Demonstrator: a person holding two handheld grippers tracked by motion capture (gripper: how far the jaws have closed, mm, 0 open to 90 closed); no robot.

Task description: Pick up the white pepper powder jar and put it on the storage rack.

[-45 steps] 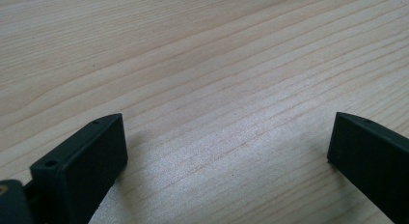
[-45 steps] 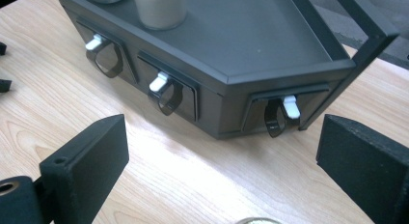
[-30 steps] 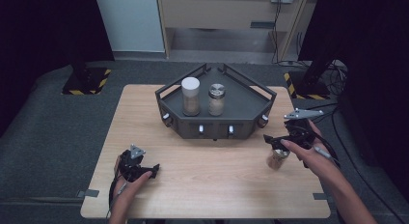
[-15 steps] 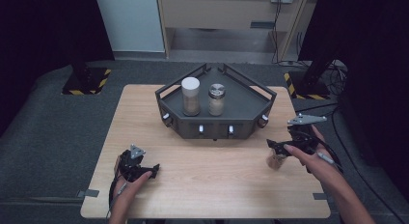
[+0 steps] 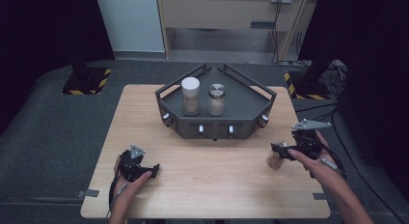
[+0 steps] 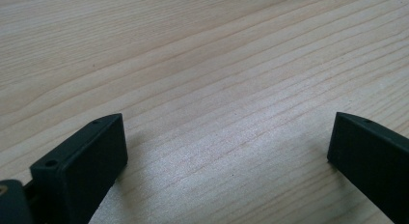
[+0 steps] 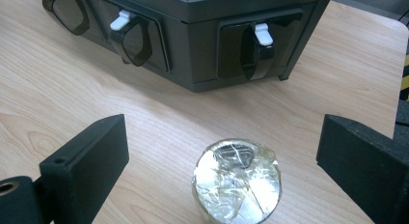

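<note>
Partly, the right gripper (image 5: 284, 152) hides the jar (image 5: 275, 161).

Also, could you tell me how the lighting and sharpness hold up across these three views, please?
High view: table evenly lit, surroundings dark, right gripper small and soft. Left gripper view: sharp wood grain, soft shadows beside the jaws. Right gripper view: glare on the foil-topped jar, the near jaws slightly blurred, the black rack crisp.

No readable text, label, brand, number or sign appears anywhere: the dark tray (image 5: 251, 105), the two jars (image 5: 191, 96) on it and the foil-topped jar (image 7: 236, 180) on the wooden surface (image 5: 193, 185) carry no legible writing.
</note>
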